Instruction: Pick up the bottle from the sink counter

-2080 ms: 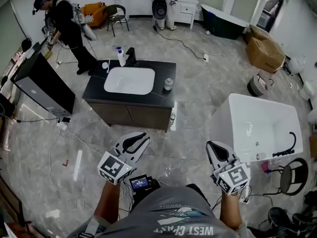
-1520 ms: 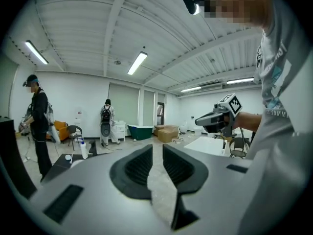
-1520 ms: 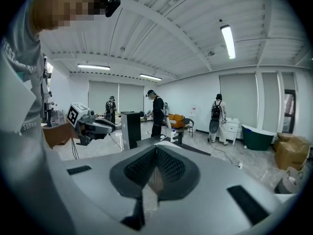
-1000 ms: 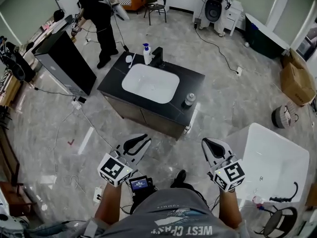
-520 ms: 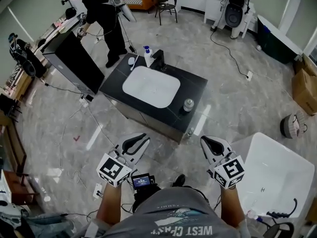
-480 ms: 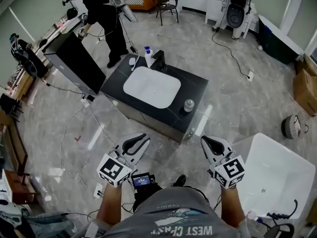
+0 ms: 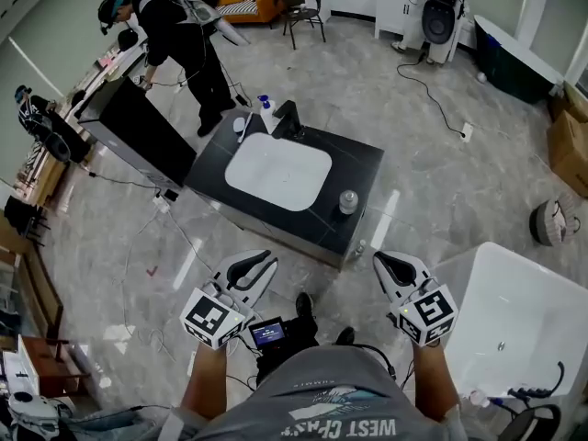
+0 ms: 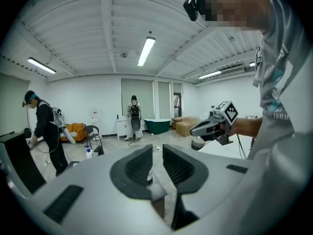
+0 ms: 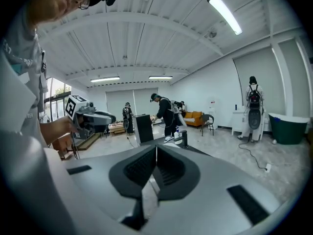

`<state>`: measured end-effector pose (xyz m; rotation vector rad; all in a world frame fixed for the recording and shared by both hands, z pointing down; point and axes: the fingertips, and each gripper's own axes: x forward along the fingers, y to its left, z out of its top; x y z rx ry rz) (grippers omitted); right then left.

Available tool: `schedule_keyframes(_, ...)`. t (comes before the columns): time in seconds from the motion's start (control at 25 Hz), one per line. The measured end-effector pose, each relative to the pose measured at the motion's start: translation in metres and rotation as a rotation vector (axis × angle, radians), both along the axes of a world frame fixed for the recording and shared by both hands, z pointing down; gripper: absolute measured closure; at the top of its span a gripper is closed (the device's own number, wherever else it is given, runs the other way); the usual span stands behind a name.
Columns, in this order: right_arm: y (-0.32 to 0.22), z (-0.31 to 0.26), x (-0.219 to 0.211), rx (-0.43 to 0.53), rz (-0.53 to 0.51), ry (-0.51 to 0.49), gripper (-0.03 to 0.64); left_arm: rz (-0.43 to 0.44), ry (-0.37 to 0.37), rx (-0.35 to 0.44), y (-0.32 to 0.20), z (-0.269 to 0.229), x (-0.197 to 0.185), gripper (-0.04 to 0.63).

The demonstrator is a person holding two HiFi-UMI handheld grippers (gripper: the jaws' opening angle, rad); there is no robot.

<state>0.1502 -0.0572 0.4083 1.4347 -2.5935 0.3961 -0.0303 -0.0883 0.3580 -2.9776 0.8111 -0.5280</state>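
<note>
Standing on the grey floor (image 7: 441,182), well apart from the black sink counter (image 7: 363,168), with one gripper in each hand. Holding the left gripper (image 7: 261,258) near and low at the left, its jaws released and a little apart, with nothing grasped between the pads. Holding the right gripper (image 7: 380,261) near and low at the right, its jaws clenched together on nothing, the pads touching at the tips. Pointing both grippers toward the counter. Looking down on the bottle (image 7: 347,202), small and upright, on the near right part of the counter top, to the right of the white basin (image 7: 277,171) and well apart from both grippers. Noting also a spray bottle (image 7: 265,114) with a blue head at the far edge of the counter, just beside the dark faucet (image 7: 288,118). Seeing a person (image 7: 175,39) in black at the far left, bent over beside a black cabinet (image 7: 138,141), and a white bathtub (image 7: 514,310) near at the right.
</note>
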Motion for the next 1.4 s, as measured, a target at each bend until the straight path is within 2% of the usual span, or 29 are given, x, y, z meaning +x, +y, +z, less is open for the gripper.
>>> schedule_keyframes(0.4, -0.028, -0.004, 0.012, -0.030, 0.179, 0.079, 0.614, 0.196, 0.097, 0.005, -0.072, 0.000, 0.028, 0.528)
schedule_keyframes(0.6, -0.047, -0.007, 0.014, -0.039, 0.250, 0.100, 0.614, 0.252, 0.106, -0.026, -0.106, 0.015, 0.031, 0.528)
schedule_keyframes(0.84, -0.055, 0.002, 0.014, -0.080, 0.292, 0.121, 0.614, 0.326, 0.106, -0.051, -0.119, 0.027, 0.040, 0.528)
schedule_keyframes(1.08, -0.079, 0.003, 0.016, -0.113, 0.252, 0.104, 0.612, 0.306, 0.114, -0.081, -0.139, 0.027, 0.046, 0.528)
schedule_keyframes(1.28, -0.105, 0.015, 0.018, -0.131, 0.191, 0.096, 0.611, 0.240, 0.125, -0.097, -0.148, 0.025, 0.041, 0.528)
schedule_keyframes(1.4, -0.117, 0.024, 0.015, -0.151, 0.145, 0.085, 0.568, 0.199, 0.109, -0.106, -0.153, 0.029, 0.037, 0.528)
